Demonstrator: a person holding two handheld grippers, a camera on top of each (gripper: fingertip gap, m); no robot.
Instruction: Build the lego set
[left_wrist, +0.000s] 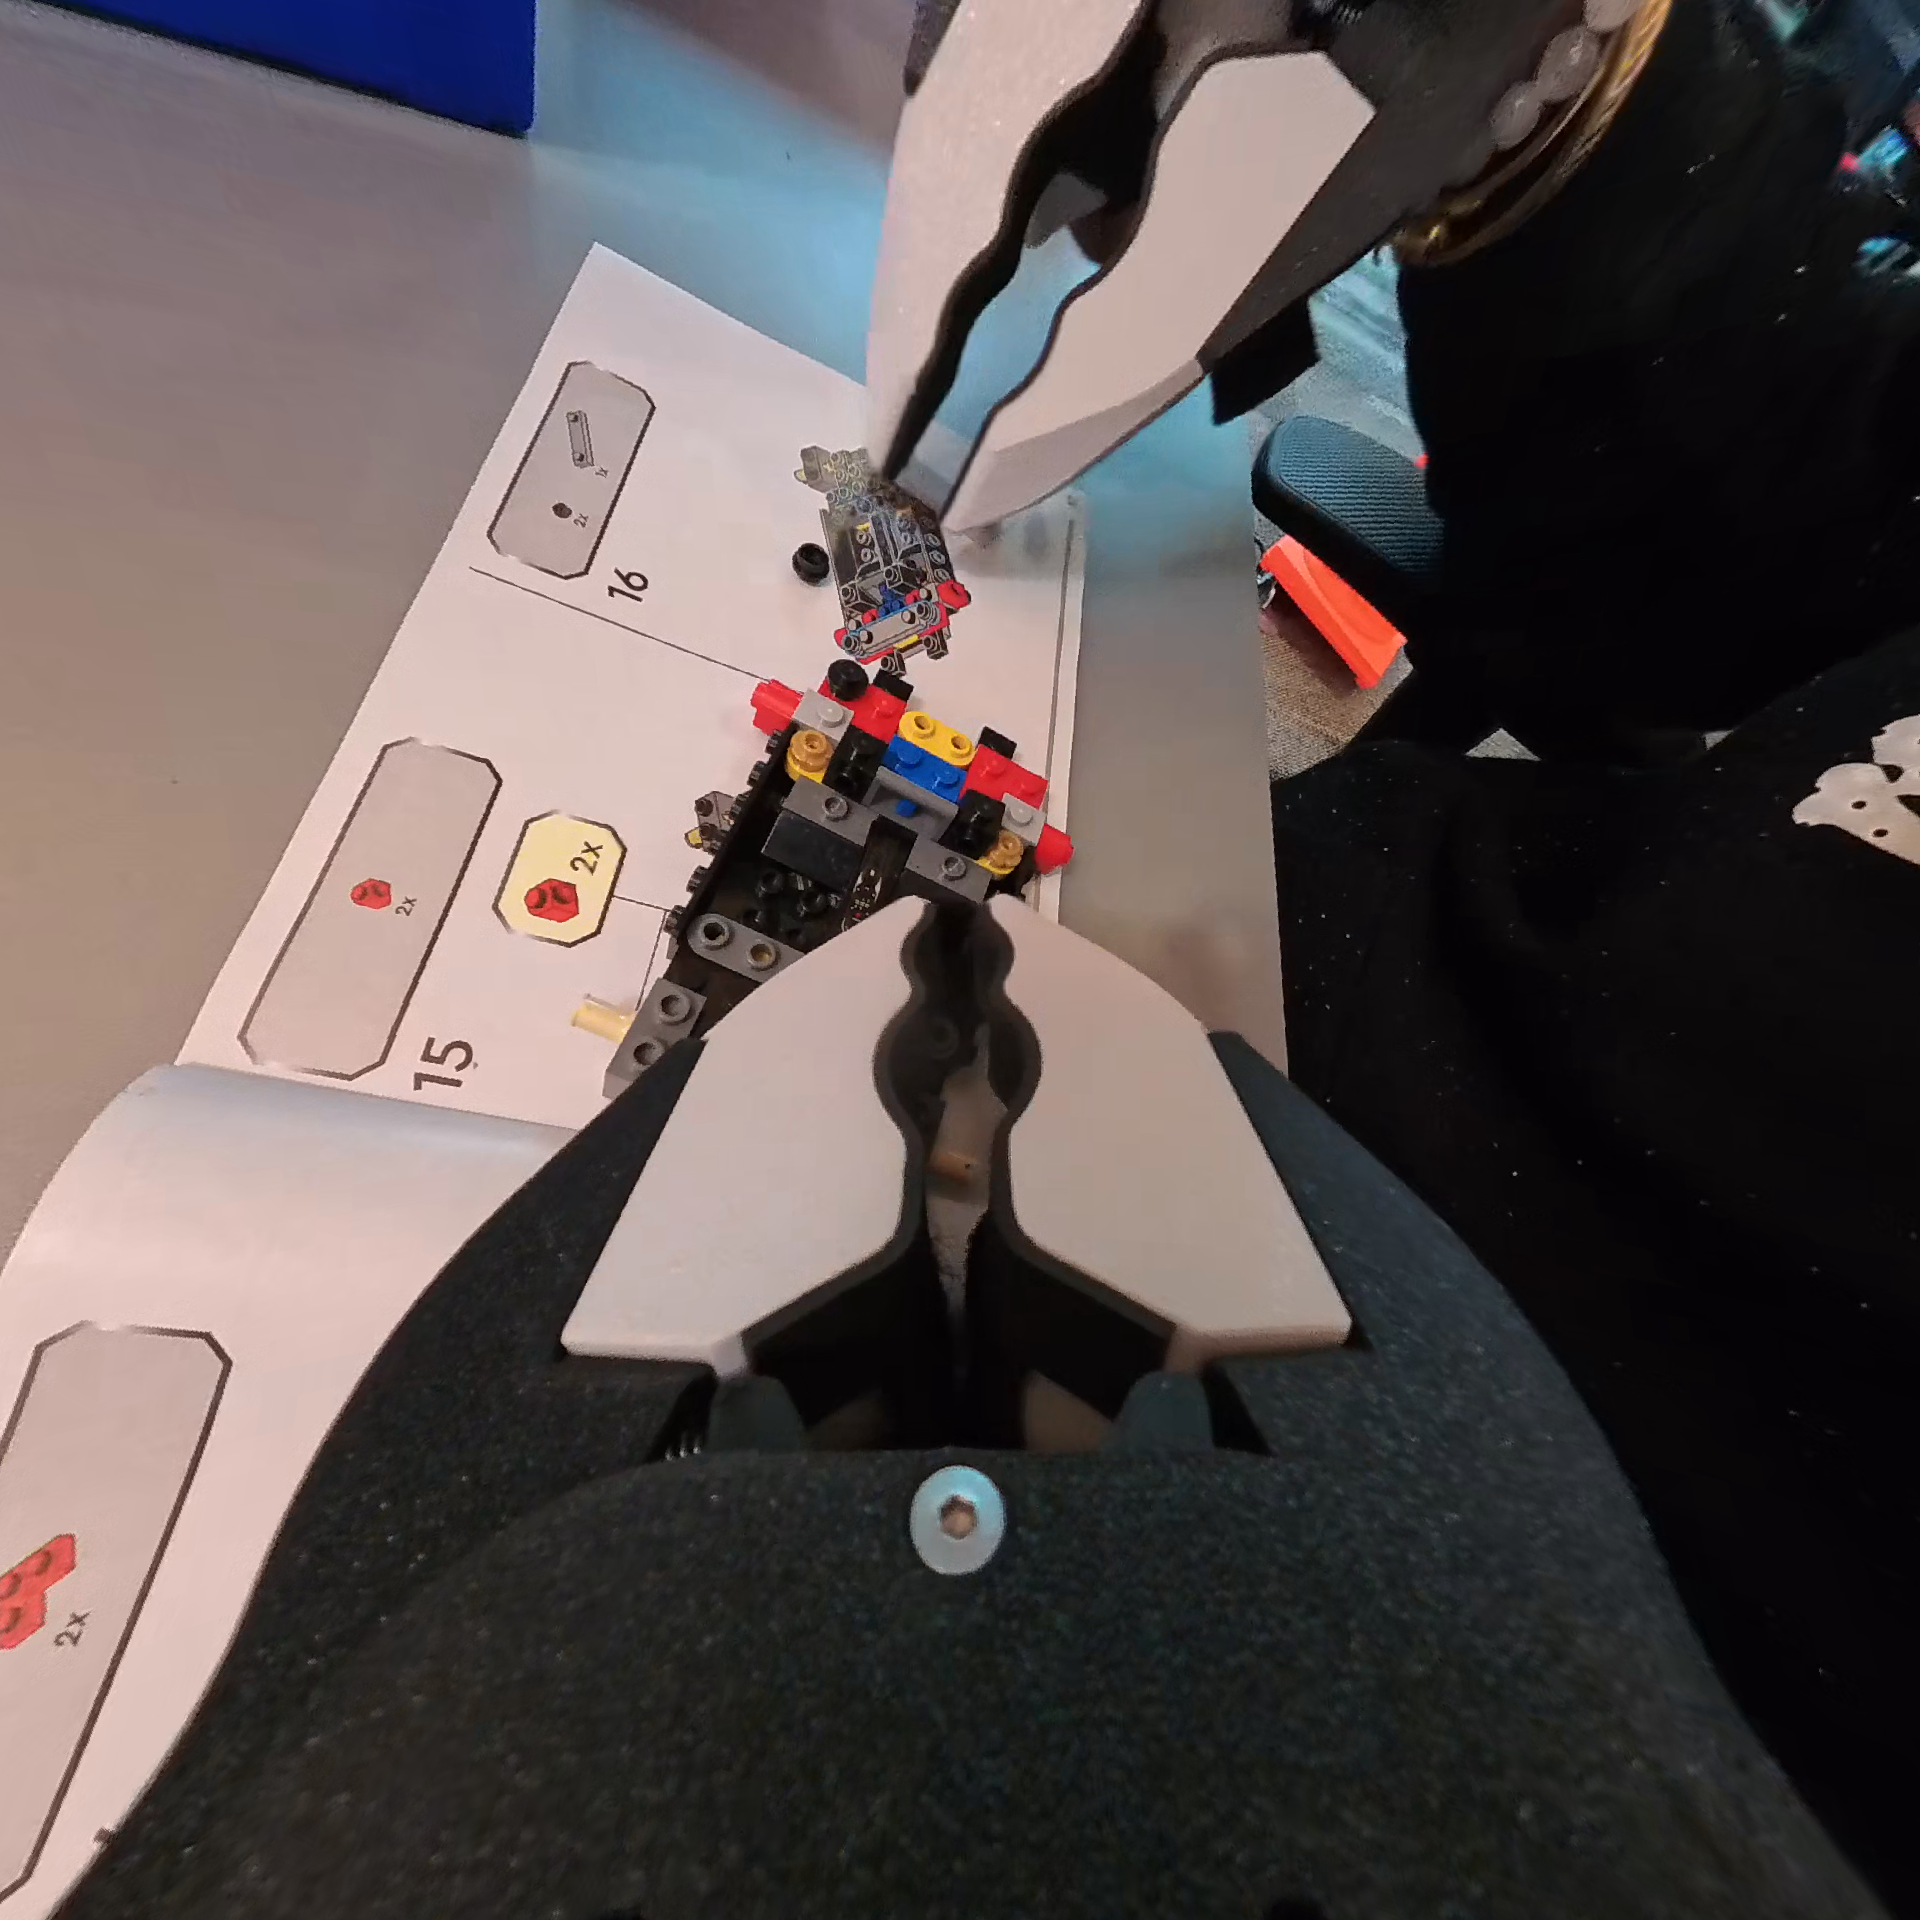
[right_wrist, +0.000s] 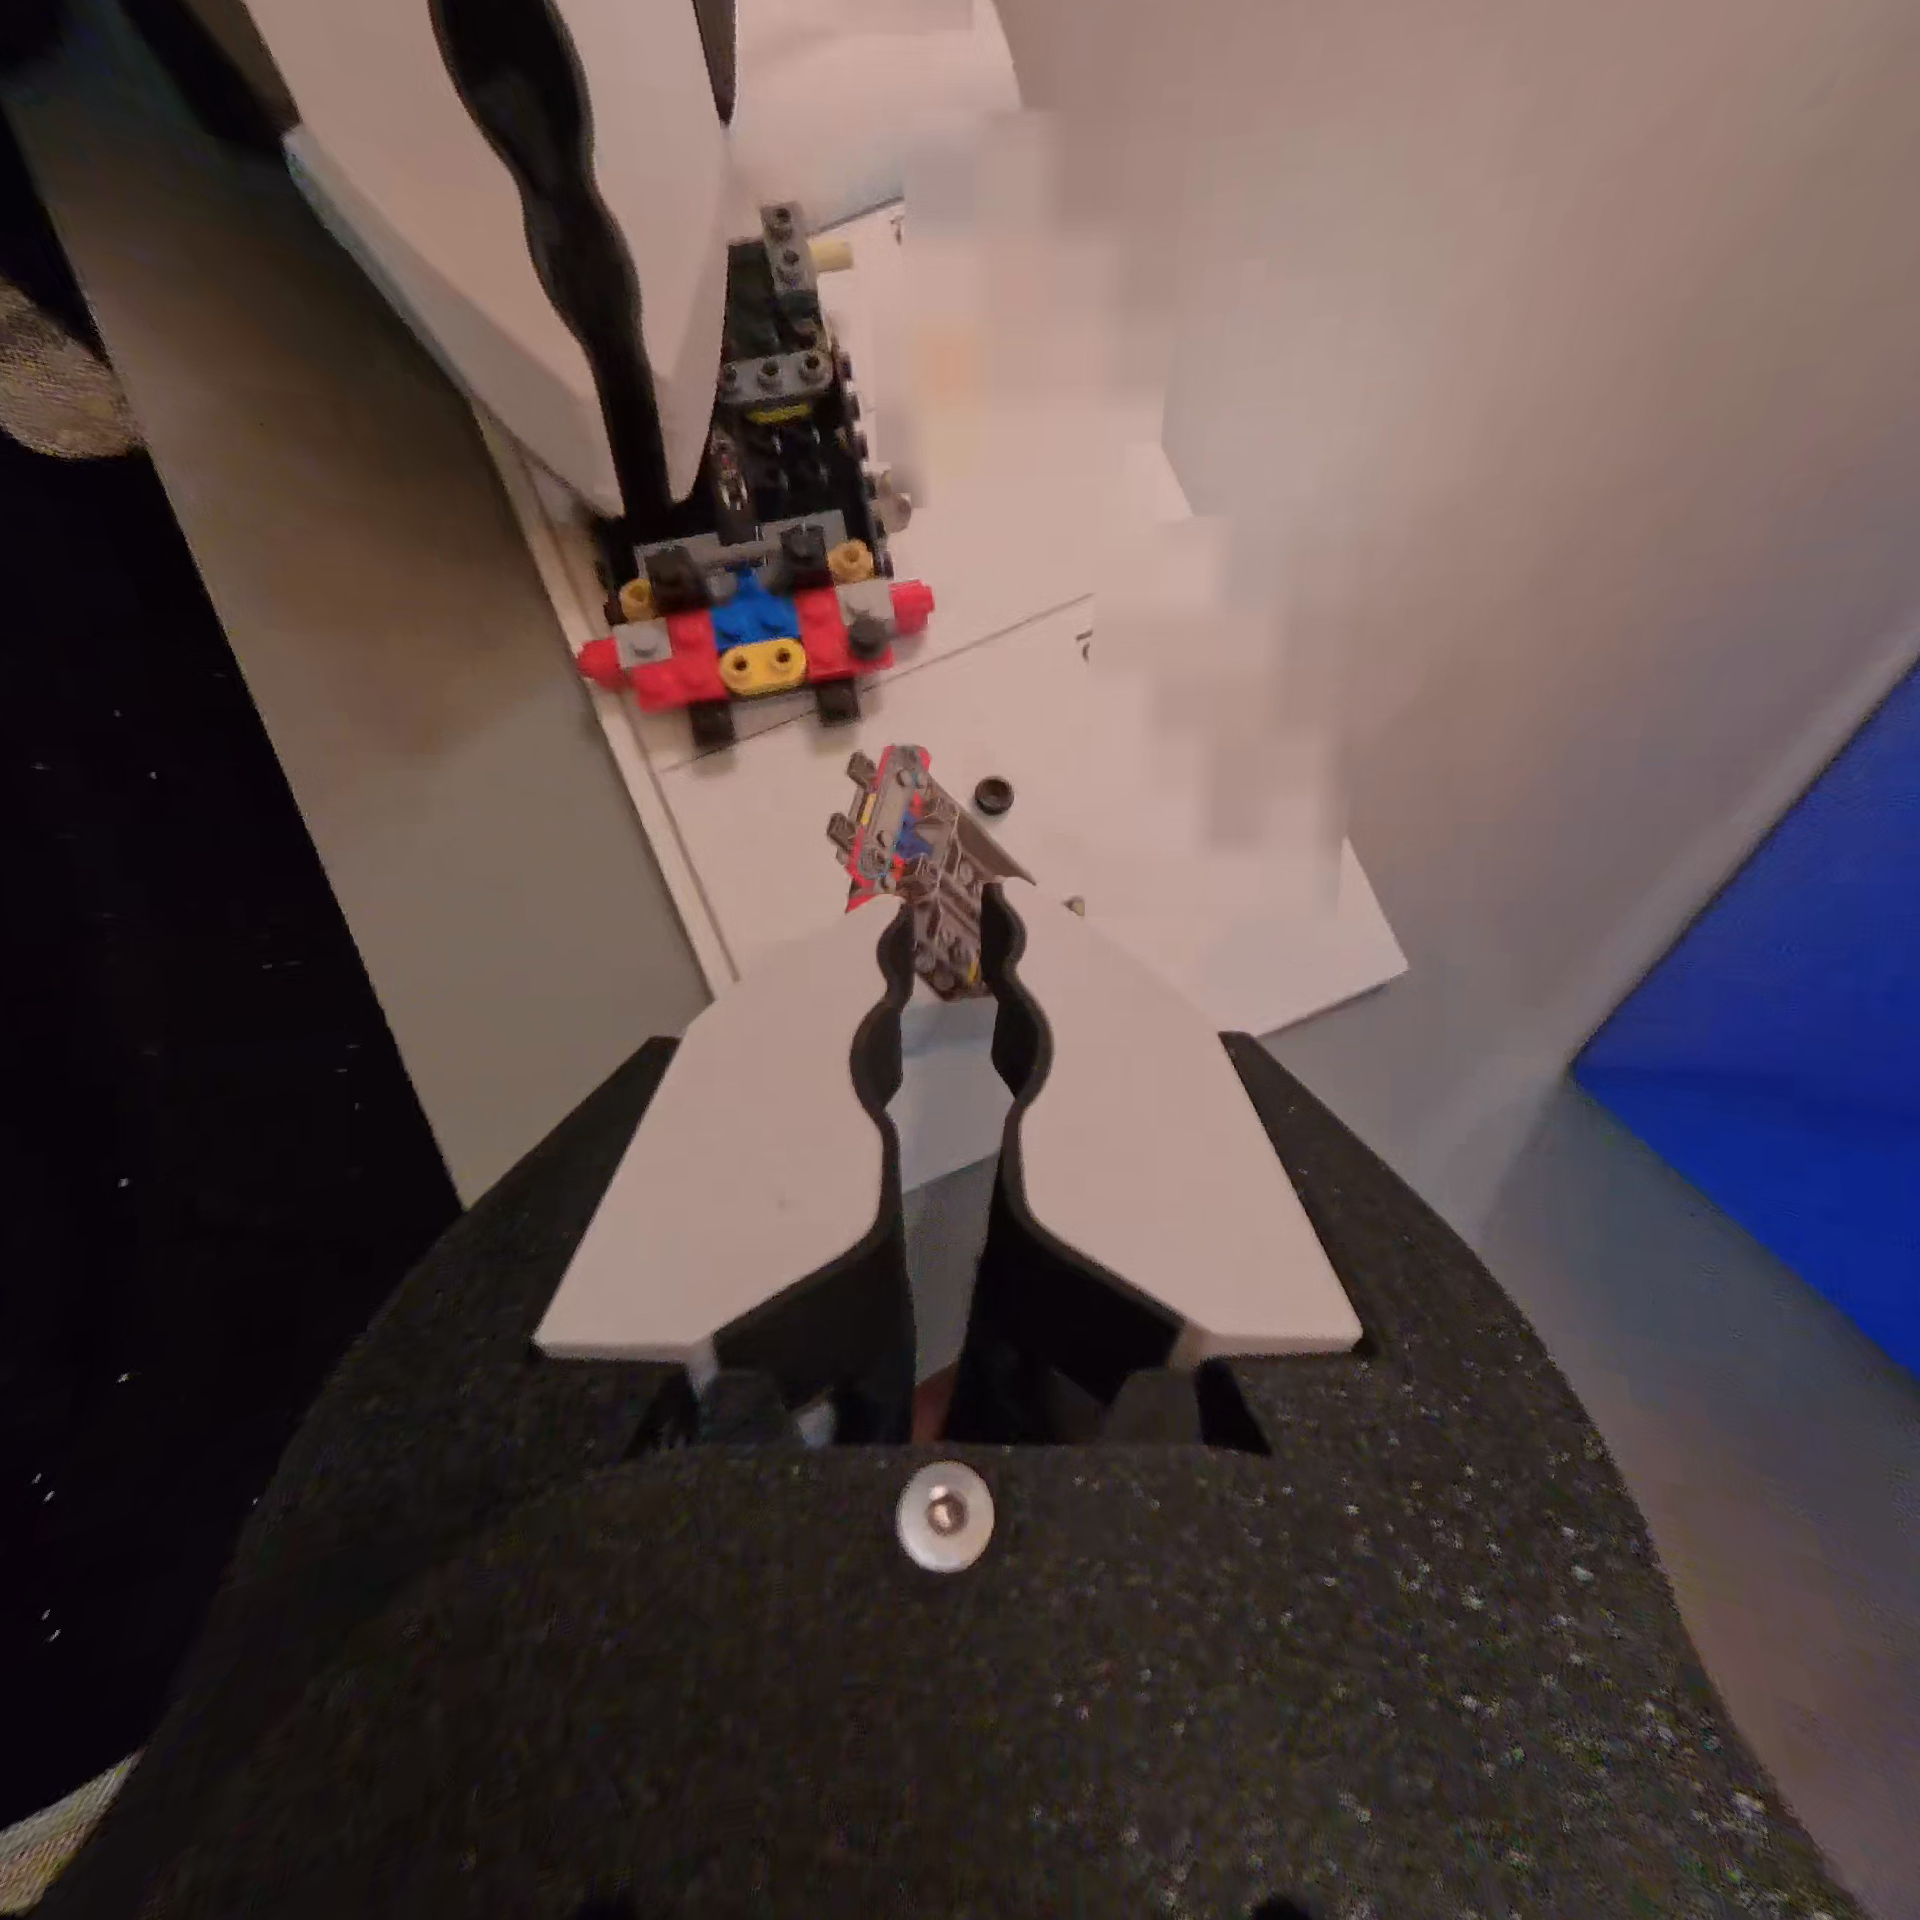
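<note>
Lego model (left_wrist: 883, 821) on open booklet (left_wrist: 644, 727), near table (left_wrist: 260, 416) edge by the person's dark clothing. Black chassis, grey plates, red bricks across the wide end, blue and yellow pieces at centre, gold studs on either side.

Left gripper (left_wrist: 961, 914) low over narrow rear of model, tips drawn nearly together, pressed on or gripping the chassis there; exact contact hidden under the fingers. Same seen from right wrist view: left gripper (right_wrist: 644, 499) down on model (right_wrist: 758, 623), touching its side.

Right gripper (right_wrist: 945, 914) tips on the booklet (right_wrist: 1143, 831) page, over the printed picture of the build. Narrow gap between fingers, page visible through it, nothing held. In left wrist view, right gripper (left_wrist: 930, 488) planted on paper beyond the model, apart from it.

Small black round piece (left_wrist: 808, 561) loose on page beside printed picture; also (right_wrist: 995, 795) in right view. Cream peg (left_wrist: 603, 1013) lying by model's narrow end. Blue object (right_wrist: 1766, 1039) at far table side. Orange thing (left_wrist: 1335, 613) beyond table edge, low.
</note>
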